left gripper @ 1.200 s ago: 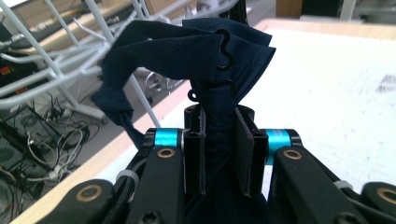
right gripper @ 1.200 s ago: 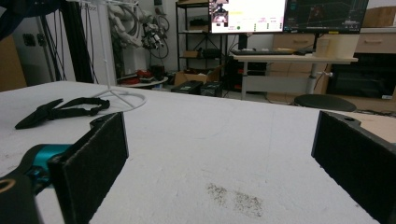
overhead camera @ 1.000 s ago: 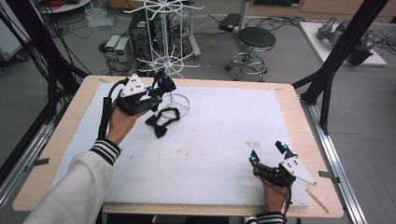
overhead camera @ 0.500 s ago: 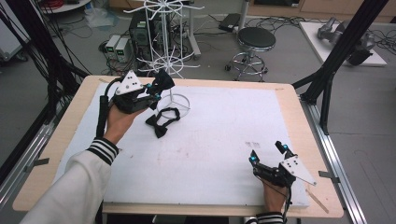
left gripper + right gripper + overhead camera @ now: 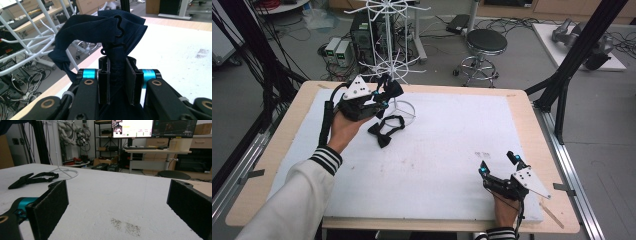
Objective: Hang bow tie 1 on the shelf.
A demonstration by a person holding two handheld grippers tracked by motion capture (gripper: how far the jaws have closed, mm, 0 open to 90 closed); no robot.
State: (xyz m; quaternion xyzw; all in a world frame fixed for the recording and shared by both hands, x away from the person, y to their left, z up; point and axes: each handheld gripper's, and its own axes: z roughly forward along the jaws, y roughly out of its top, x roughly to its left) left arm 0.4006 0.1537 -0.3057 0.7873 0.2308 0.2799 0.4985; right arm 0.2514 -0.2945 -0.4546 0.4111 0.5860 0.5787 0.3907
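My left gripper (image 5: pixel 379 97) is raised at the table's far left, shut on a dark navy bow tie (image 5: pixel 391 89) beside the white wire rack (image 5: pixel 388 45). In the left gripper view the navy bow tie (image 5: pixel 100 32) bulges up from between the pads (image 5: pixel 130 82), with a small black hook at its top, and the rack's arms (image 5: pixel 30 42) are close behind it. A second, black bow tie (image 5: pixel 386 129) lies flat on the white mat near the rack's ring base (image 5: pixel 399 107). My right gripper (image 5: pixel 499 165) rests low at the front right, open and holding nothing; its view shows the black bow tie (image 5: pixel 30 179) far off.
The white mat (image 5: pixel 437 150) covers the wooden table (image 5: pixel 287 107). A faint dark smudge (image 5: pixel 126 226) marks the mat ahead of the right gripper. Behind the table stand a stool (image 5: pixel 486 42), cables and black frame posts (image 5: pixel 577 55). A desk with monitors (image 5: pixel 155 127) lies beyond.
My left gripper has risen slightly and edged right toward the rack with the navy bow tie. The right gripper has stayed still.
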